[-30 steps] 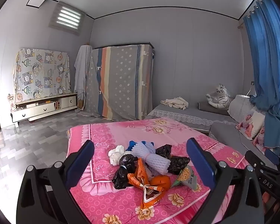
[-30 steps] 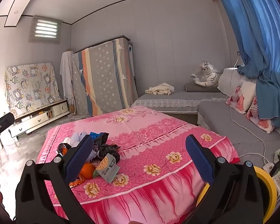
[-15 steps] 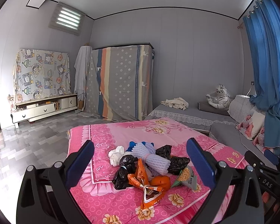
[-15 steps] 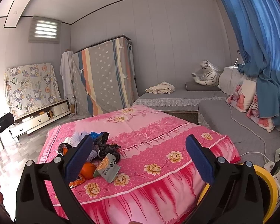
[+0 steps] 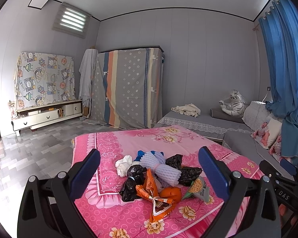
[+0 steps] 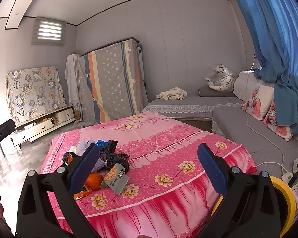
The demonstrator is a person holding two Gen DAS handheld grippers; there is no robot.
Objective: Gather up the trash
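A: Walls? 
B: Grey panelled walls (image 5: 198, 59), small louvred window (image 5: 72, 20) high on the left, bright.

A: Floor? 
B: Grey patterned tiles (image 5: 39, 148), glossy.

A: Furniture? 
B: White low cabinet (image 5: 47, 116) under a cartoon-print sheet (image 5: 43, 81). Tall wardrobe draped in striped cloth (image 5: 129, 87). Grey corner sofa (image 6: 188, 103) with a plush white tiger (image 6: 221, 78). Blue curtain (image 6: 278, 49) at right.

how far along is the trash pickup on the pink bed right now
Nothing looks collected yet. The trash pile sits together on the pink bedspread: black bags, a white foam net, an orange wrapper, an orange and a snack packet. Nothing is in hand: the left gripper and right gripper hover with jaws wide open and empty. The whole pile is left to pick up.
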